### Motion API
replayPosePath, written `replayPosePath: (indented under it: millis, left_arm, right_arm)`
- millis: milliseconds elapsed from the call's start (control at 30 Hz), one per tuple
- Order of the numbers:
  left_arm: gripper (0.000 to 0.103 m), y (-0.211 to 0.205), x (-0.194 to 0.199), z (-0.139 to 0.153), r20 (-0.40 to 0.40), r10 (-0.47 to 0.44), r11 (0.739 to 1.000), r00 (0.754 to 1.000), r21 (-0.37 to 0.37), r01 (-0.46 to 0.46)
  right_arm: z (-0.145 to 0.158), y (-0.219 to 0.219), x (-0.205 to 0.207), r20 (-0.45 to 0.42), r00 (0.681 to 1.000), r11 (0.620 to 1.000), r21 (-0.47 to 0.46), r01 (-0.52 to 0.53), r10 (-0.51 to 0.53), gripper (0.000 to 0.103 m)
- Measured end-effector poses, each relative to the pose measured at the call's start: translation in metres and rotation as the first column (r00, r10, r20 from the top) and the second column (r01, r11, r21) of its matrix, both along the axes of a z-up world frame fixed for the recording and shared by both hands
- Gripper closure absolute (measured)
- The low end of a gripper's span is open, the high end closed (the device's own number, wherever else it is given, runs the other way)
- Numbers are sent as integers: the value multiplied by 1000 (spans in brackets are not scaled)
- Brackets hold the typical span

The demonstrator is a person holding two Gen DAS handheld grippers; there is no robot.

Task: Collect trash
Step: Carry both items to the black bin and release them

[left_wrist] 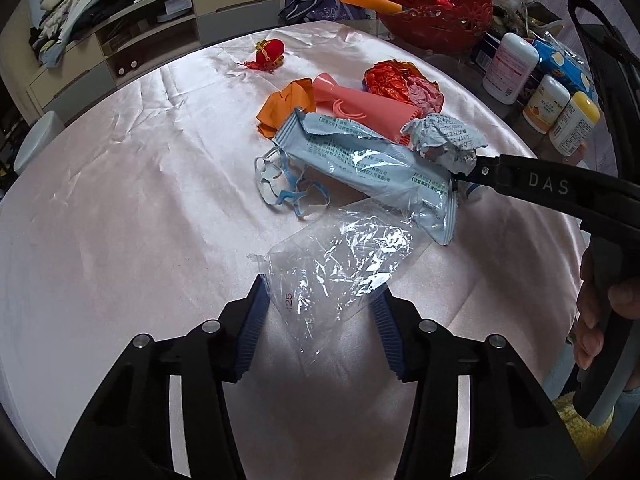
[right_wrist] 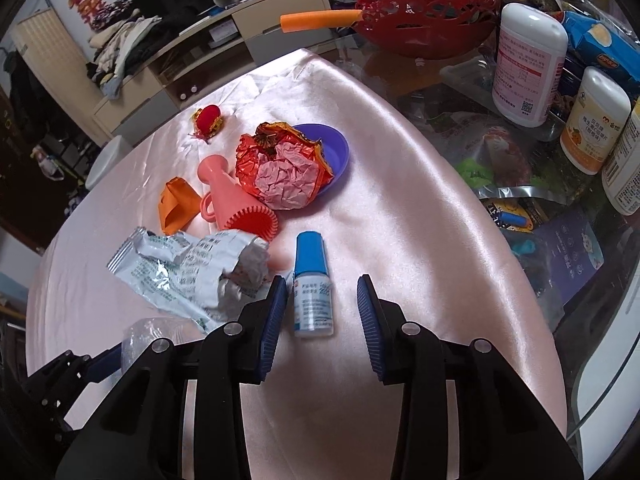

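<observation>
While the clear plastic bag (left_wrist: 332, 276) is lying on the desk (left_wrist: 120, 200) between the half-open left claw (left_wrist: 322, 320), the right claw (right_wrist: 322, 312) is straddling a small bottle (right_wrist: 311, 284), pads apart; purple bowl (right_wrist: 336, 148) is holding crumpled foil (right_wrist: 284, 168), its near rim hidden.

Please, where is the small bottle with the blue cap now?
In the right wrist view the small bottle lies on the pink cloth between the right gripper's open jaws, nearer the left one, beside the crumpled pale-blue wrapper.
</observation>
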State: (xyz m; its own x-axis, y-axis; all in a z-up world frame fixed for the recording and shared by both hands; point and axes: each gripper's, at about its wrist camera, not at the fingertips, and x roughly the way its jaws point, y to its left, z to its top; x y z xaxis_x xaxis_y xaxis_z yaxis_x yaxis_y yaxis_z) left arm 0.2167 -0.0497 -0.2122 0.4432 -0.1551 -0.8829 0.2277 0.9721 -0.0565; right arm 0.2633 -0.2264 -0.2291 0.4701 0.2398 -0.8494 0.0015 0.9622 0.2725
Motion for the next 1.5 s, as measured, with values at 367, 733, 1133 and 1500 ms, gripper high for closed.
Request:
replayPosePath:
  millis: [367, 733, 1133, 1500]
  left_arm:
    - [66, 10, -17, 6, -2, 11, 1000, 1000, -25, -11]
    - [69, 16, -61, 42, 33, 13, 999, 999, -42, -12]
    - [69, 12, -137, 64, 38, -17, 997, 999, -79, 20]
    - [69, 6, -198, 46, -5, -59, 995, 998, -82, 58]
  right_arm:
    - [9, 5, -13, 27, 999, 999, 12, -30, 30, 83]
    - [48, -3, -60, 82, 996, 1000, 1, -25, 25, 83]
    - [54, -7, -158, 59, 996, 998, -35, -59, 61, 83]
    - [35, -10, -234, 2, 997, 997, -27, -72, 72, 83]
